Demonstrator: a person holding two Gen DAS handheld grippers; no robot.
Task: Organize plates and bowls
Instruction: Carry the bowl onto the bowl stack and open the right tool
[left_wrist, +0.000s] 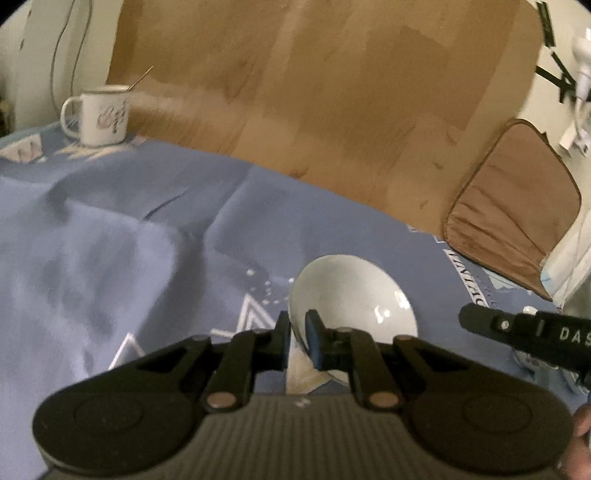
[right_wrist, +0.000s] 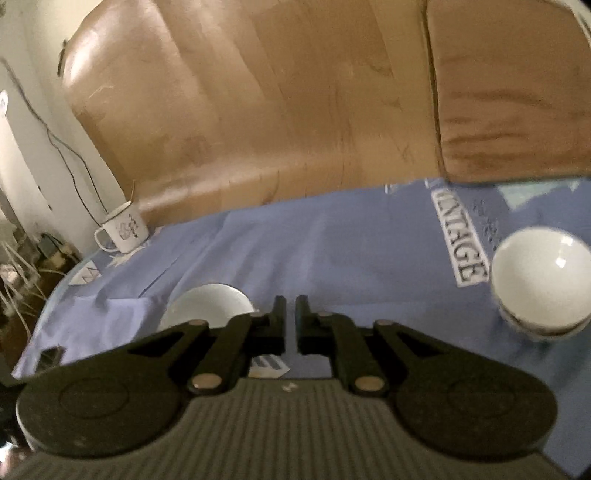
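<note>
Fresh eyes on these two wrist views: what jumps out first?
The left gripper is pinched on the rim of a white bowl, low centre in its view. In the right wrist view, stacked white bowls sit at the right edge, by the "VINTAGE" print on the blue cloth. A white enamel mug stands far left, before the brown cardboard.

My feeds are dim and soft, with motion blur smearing the brown cardboard and blue cloth. Fisheye bends the edges and darkens the corners. Small glare spots sit on the white bowl.
</note>
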